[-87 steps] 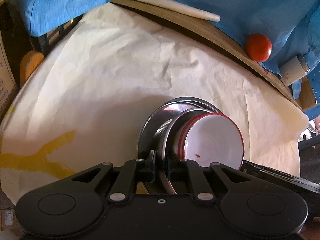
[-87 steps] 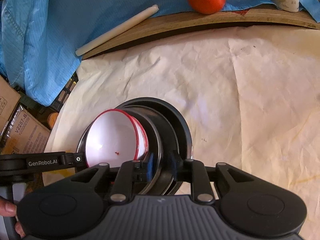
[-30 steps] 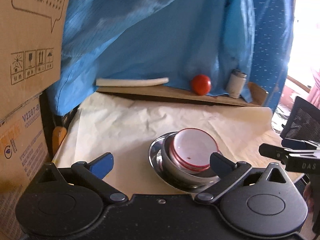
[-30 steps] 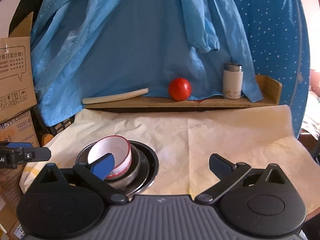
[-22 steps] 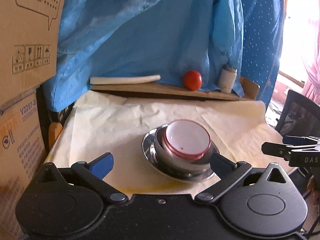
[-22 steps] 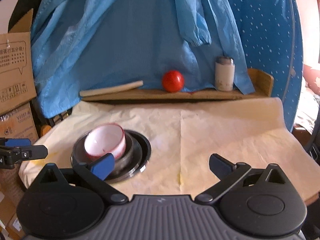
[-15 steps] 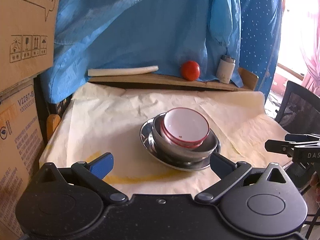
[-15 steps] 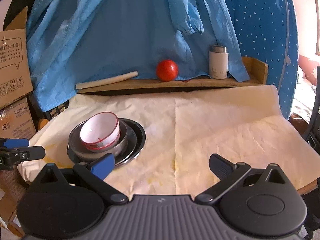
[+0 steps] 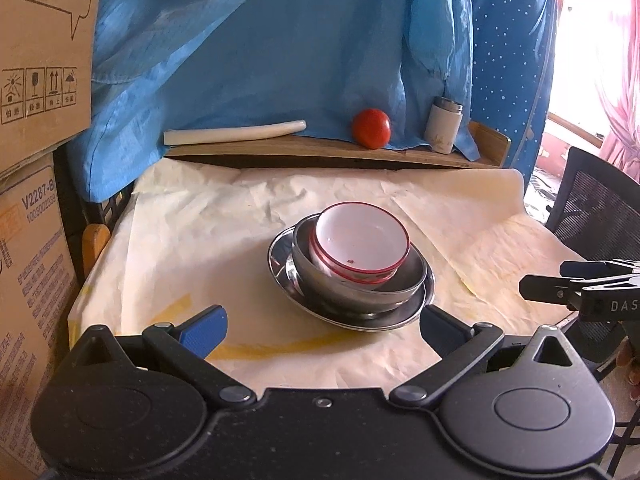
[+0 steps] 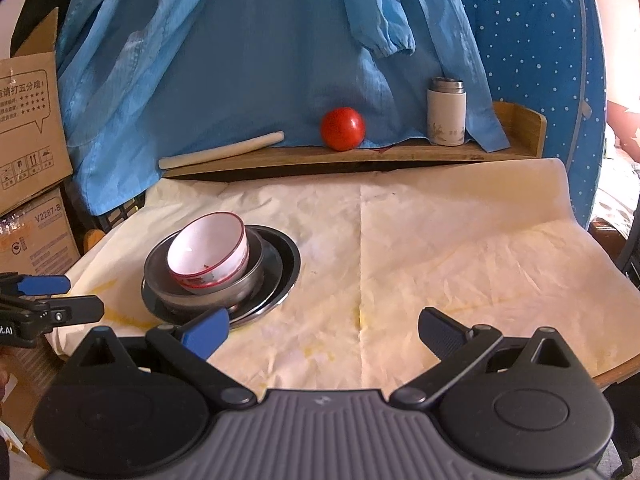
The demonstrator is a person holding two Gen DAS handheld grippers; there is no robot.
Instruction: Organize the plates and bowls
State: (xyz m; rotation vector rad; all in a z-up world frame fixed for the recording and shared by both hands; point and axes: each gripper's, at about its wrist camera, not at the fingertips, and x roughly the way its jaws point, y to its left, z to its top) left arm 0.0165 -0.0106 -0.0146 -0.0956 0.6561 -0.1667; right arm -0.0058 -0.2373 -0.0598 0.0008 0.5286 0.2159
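Note:
A white bowl with a red rim (image 9: 360, 242) (image 10: 208, 254) sits tilted inside a steel bowl (image 9: 356, 286) (image 10: 236, 284), which stands on a steel plate (image 9: 280, 258) (image 10: 286, 264) on the paper-covered table (image 10: 440, 256). My left gripper (image 9: 322, 320) is open and empty, pulled back from the stack near the table's front edge. My right gripper (image 10: 324, 326) is open and empty, to the right of the stack and back from it. Each gripper shows at the edge of the other's view, the right one (image 9: 580, 288) and the left one (image 10: 44, 300).
A wooden shelf (image 10: 360, 156) at the back holds a white roll (image 10: 220, 150), a red tomato (image 10: 343, 128) and a white flask (image 10: 446, 110). Blue cloth (image 10: 260, 52) hangs behind. Cardboard boxes (image 9: 36, 160) stand at the left. A black mesh chair (image 9: 596, 200) is at the right.
Both grippers were shut on the plate's rim 2.9 s ago. They have let go, opened and pulled back and up from the stack, which now stands alone on the table.

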